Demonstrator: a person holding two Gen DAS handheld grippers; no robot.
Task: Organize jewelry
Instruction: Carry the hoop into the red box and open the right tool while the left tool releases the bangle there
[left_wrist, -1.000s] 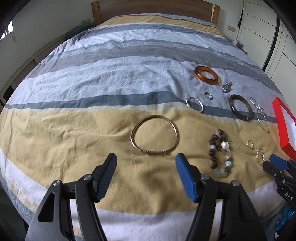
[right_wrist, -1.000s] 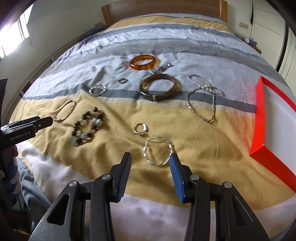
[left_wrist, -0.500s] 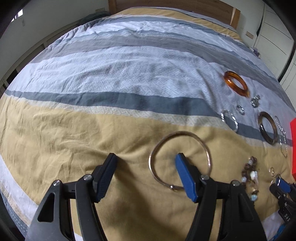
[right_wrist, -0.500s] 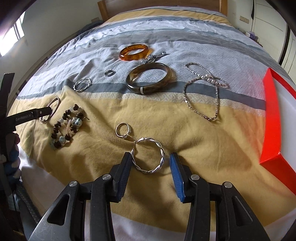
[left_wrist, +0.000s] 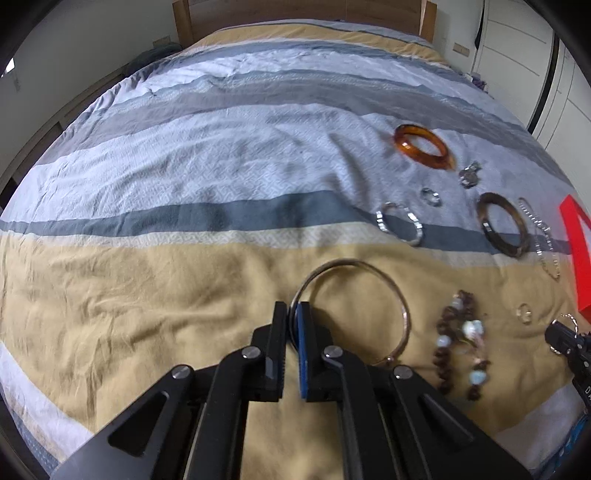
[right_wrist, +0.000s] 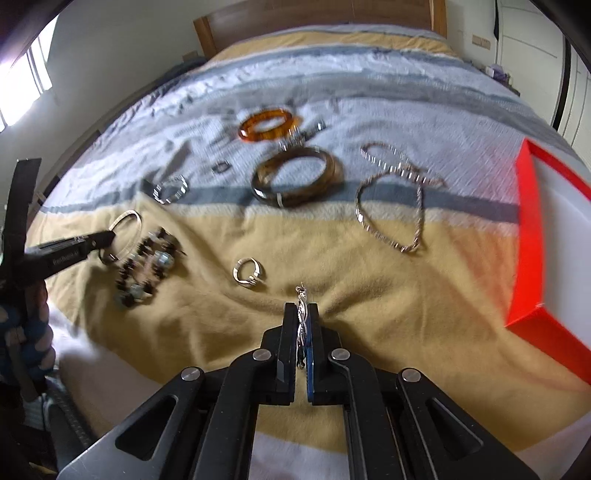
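My left gripper (left_wrist: 293, 308) is shut on the near-left rim of a thin gold bangle (left_wrist: 391, 286) lying on the yellow stripe of the bedspread. My right gripper (right_wrist: 303, 308) is shut on a twisted silver bracelet (right_wrist: 301, 295), held edge-on between the jaws. The left gripper also shows in the right wrist view (right_wrist: 107, 236) at the far left, on the gold bangle (right_wrist: 127, 221). A red box (right_wrist: 532, 236) with a white inside stands at the right.
On the bed lie a beaded bracelet (left_wrist: 460, 345), an amber bangle (left_wrist: 424, 146), a dark bangle (right_wrist: 295, 177), a silver ring (right_wrist: 249, 271), a silver chain (right_wrist: 391, 206), a small silver bracelet (left_wrist: 400, 223). Wooden headboard at the back.
Both grippers were open and have closed: the left on the gold bangle, the right on the twisted silver bracelet, which now stands edge-on in the jaws.
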